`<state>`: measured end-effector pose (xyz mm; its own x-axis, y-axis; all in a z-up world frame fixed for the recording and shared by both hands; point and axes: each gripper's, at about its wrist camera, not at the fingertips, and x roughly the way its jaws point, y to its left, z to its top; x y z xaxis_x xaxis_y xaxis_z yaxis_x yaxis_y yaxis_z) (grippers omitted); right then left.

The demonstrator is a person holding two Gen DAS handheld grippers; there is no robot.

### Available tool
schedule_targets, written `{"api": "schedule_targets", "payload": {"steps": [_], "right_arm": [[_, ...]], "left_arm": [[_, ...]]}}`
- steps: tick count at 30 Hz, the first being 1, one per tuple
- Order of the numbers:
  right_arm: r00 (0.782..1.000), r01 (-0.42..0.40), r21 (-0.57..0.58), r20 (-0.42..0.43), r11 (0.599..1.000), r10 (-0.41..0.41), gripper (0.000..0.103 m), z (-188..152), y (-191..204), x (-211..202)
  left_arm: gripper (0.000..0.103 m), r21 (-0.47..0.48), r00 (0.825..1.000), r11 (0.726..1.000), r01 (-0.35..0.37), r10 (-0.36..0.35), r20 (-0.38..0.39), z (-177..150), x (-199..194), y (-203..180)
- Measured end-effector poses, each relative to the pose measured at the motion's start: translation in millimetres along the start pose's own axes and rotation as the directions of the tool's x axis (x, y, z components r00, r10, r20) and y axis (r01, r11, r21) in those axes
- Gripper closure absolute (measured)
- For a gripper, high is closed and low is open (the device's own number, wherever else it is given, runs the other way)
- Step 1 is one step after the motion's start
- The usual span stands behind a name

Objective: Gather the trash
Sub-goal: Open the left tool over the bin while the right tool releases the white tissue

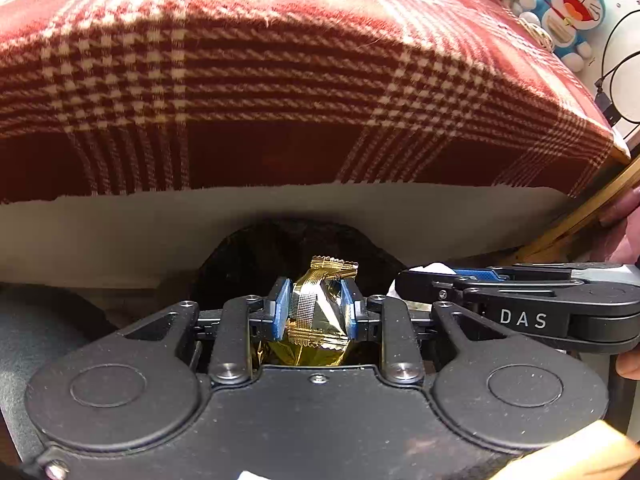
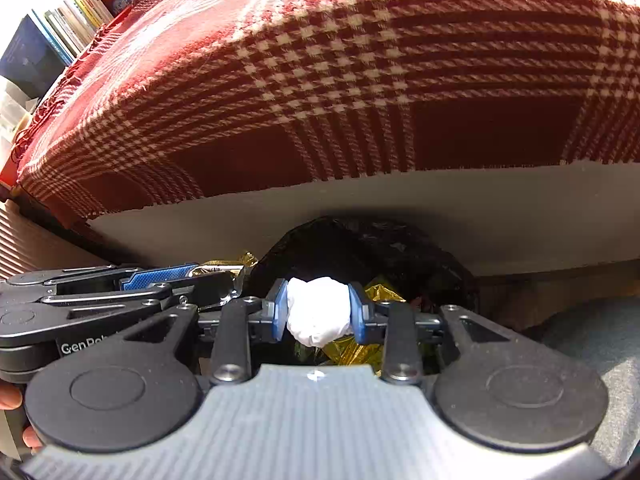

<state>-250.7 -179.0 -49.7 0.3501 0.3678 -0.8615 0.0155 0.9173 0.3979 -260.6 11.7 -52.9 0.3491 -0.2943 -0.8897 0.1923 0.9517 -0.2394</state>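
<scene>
Left gripper [image 1: 314, 312]: jaws clamped on a crumpled gold foil wrapper [image 1: 318, 320]. The wrapper sits squarely between the blue pads [image 1: 282, 308], its crimped end poking up past the tips, its bulk bulging back toward the gripper body.

Right gripper [image 2: 319, 312]: jaws clamped on a wad of white tissue [image 2: 318, 314]. The wad fills the gap pad to pad and sags a bit below the jaw line.

Both grippers are side by side, tips angled down over the mouth of a black trash bag [image 2: 372, 248]. More gold foil [image 2: 348, 350] already lies in the bag under the right jaws (same kind of wrapper by the look of it).

Cross-views agree: the left camera catches the right gripper at its right edge with white tissue at its tip; the right camera catches the left gripper at its left edge with gold foil at its tip.

Behind the bag: a grey panel, and above it a red-and-white plaid blanket [image 1: 280, 80] hanging over the edge. A blue plush toy [image 1: 570, 12] sits in the far corner in the left view, and books [image 2: 80, 8] are at upper left in the right view.
</scene>
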Motion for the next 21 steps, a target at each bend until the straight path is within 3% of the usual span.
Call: {"api": "schedule_targets", "payload": {"steps": [11, 21], "right_arm": [[0.998, 0.028, 0.017, -0.064, 0.999, -0.027, 0.063, -3, -1, 19], [0.993, 0.049, -0.024, -0.102, 0.998, -0.051, 0.062, -7, 12, 25]], "left_arm": [[0.078, -0.021, 0.994, 0.997, -0.072, 0.070, -0.083, -9, 26, 7], [0.077, -0.048, 0.986, 0.994, -0.094, 0.086, -0.146, -18, 39, 8]]}}
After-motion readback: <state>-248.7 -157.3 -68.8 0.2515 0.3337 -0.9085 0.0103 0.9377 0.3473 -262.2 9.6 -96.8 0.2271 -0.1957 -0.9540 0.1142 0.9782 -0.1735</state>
